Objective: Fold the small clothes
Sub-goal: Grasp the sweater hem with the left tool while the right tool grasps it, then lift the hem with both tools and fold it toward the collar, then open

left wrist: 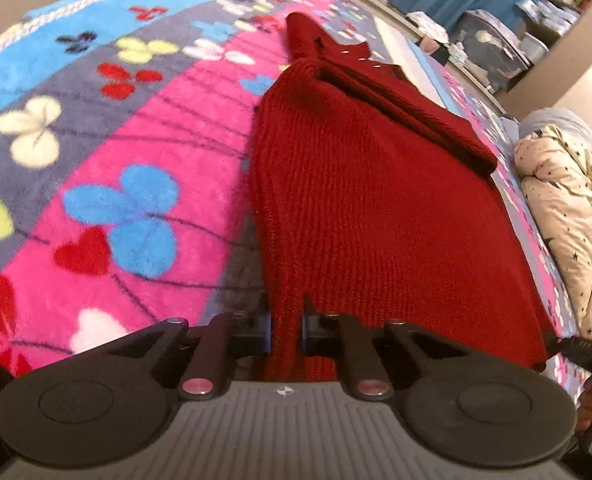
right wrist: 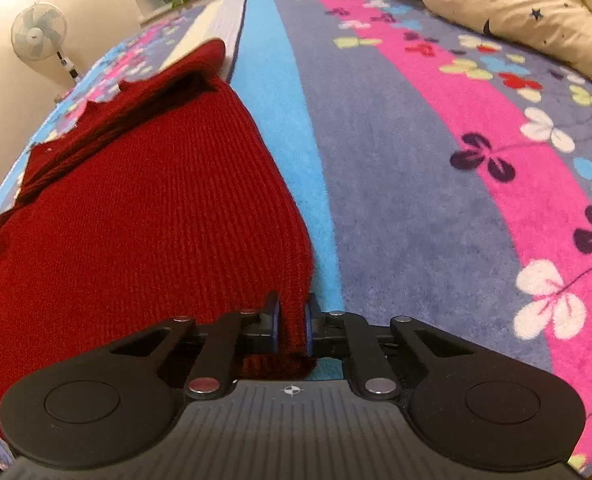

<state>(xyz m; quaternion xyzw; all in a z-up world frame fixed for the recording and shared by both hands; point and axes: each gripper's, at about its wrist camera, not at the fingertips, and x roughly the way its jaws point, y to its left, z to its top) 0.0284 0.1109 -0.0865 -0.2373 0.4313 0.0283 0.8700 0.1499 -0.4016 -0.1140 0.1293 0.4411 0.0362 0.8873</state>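
Both grippers pinch the near hem of the dark red ribbed knit sweater (left wrist: 355, 200): left gripper (left wrist: 287, 330) at its left corner, right gripper (right wrist: 293, 326) at the right corner, pads pressed on fabric. Sweater lies flat on the plush floral striped blanket (right wrist: 435, 168), sleeves folded in at the far end. Knit looks soft, thick, floppy w/ some weight; corners seem the best hold.

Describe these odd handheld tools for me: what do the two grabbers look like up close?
Both look alike. The left gripper and right gripper each have a grey ribbed body with a small crosshair mark, two round matte black discs at the sides, black linkage arms with silver and reddish rivets, and blue-edged jaws. No cables or sleeves are visible in either view.
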